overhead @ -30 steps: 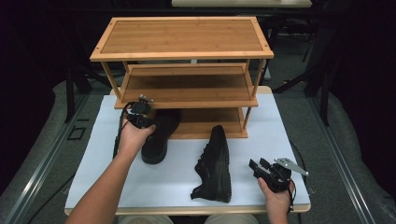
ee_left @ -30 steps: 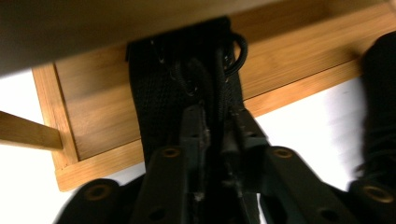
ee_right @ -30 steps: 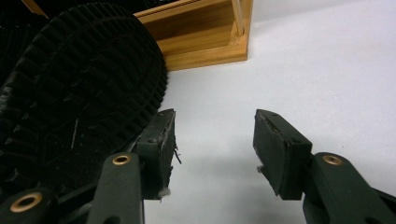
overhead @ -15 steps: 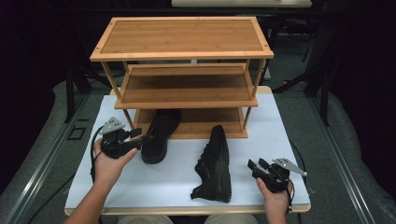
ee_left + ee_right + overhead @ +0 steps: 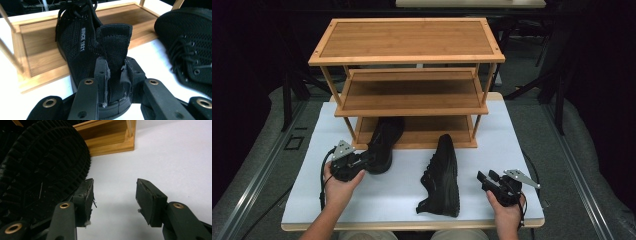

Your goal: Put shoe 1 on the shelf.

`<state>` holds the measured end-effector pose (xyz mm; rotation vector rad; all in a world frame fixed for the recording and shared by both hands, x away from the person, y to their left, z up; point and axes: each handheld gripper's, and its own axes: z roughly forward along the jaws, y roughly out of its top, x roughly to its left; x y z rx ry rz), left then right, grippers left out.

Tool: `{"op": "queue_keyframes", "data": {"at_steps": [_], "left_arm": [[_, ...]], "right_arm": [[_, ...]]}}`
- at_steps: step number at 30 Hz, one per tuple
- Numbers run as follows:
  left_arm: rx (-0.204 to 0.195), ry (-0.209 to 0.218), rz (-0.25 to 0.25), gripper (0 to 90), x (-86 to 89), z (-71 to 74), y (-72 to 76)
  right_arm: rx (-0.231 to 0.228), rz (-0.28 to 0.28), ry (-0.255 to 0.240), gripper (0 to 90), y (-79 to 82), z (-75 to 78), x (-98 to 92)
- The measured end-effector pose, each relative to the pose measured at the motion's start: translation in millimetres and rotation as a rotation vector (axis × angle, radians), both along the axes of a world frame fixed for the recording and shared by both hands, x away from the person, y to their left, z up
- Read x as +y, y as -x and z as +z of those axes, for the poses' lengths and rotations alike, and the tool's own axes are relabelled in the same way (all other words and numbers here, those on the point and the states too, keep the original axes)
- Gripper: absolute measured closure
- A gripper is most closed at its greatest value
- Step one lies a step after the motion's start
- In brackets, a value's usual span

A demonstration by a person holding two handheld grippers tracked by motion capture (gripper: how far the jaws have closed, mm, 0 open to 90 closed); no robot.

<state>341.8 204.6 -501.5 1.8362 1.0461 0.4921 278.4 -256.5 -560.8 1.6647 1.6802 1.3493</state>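
Note:
A black knit shoe (image 5: 384,140) stands upright with its toe on the bottom shelf of a bamboo shoe rack (image 5: 407,37). My left gripper (image 5: 368,160) is shut on this shoe's heel tab (image 5: 115,42), which rises between the jaws of the left gripper (image 5: 116,68). The second black shoe (image 5: 444,175) lies on its side on the white table (image 5: 402,205), toe toward the rack. To its right, my right gripper (image 5: 484,178) is open and holds nothing. In the right gripper view, that shoe's ridged sole (image 5: 42,165) touches the left pad of the right gripper (image 5: 115,192).
The rack has a top board, a middle shelf (image 5: 409,95) and a bottom shelf (image 5: 432,127), all bare except for the shoe toe. Black cables trail from both grippers. The table's front edge (image 5: 412,226) is just behind the hands. Dark floor surrounds the table.
My left gripper has come down from the top of the shoe, swung round to its heel and shut on the heel tab. The right gripper has stayed in place.

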Motion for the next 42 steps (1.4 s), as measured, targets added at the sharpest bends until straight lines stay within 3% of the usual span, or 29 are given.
{"op": "queue_keyframes", "data": {"at_steps": [6, 14, 17, 21, 22, 27, 31, 33, 34, 36, 38, 40, 42], "left_arm": [[-0.017, -0.006, 0.011, 76.0, -18.0, 3.8, -15.9], [-0.032, 0.007, 0.072, 76.4, -27.0, 7.8, -47.4], [-0.043, 0.005, 0.085, 76.3, -32.9, 3.2, -58.4], [-0.029, 0.027, 0.094, 76.1, -38.8, -6.7, -66.9], [-0.041, 0.044, 0.093, 76.1, -40.1, -10.0, -68.0], [-0.046, 0.054, 0.093, 73.2, -40.9, -11.1, -66.4], [-0.043, 0.063, 0.063, 62.8, -34.2, -6.9, -58.6], [-0.067, 0.064, 0.043, 56.5, -29.0, -4.7, -50.1], [-0.083, 0.068, 0.033, 54.5, -24.7, -4.2, -43.1], [-0.099, 0.055, 0.012, 51.7, -14.9, -4.3, -30.9], [-0.104, 0.052, 0.0, 51.1, -3.2, -6.5, -19.3], [-0.088, 0.047, 0.01, 51.0, 7.6, -8.9, -10.8], [-0.051, 0.078, 0.005, 51.4, 21.5, -10.9, -1.2]], "right_arm": [[-0.01, -0.001, -0.01, 47.8, 0.0, 0.6, -1.5], [-0.012, 0.001, -0.01, 47.8, -1.5, -0.2, -0.5], [0.002, 0.007, -0.007, 47.8, -0.9, 0.9, -1.7], [-0.008, 0.003, -0.014, 47.8, -1.8, -0.3, -2.1], [-0.008, 0.004, -0.014, 47.8, -1.8, -0.3, -2.0], [-0.008, 0.006, -0.014, 47.8, -1.7, -0.3, -2.0], [-0.006, 0.009, 0.02, 47.6, -0.1, 2.1, 1.4], [-0.037, 0.016, 0.046, 46.7, 1.4, 5.0, 7.0], [-0.025, 0.028, 0.066, 46.2, 3.0, 7.6, 9.0], [-0.066, 0.04, 0.096, 44.6, 4.2, 11.0, 18.5], [-0.057, 0.061, 0.119, 42.9, 6.5, 16.5, 25.8], [-0.067, 0.077, 0.132, 41.8, 7.5, 22.8, 35.7], [-0.089, 0.095, 0.154, 40.7, 7.8, 29.0, 47.3]]}}
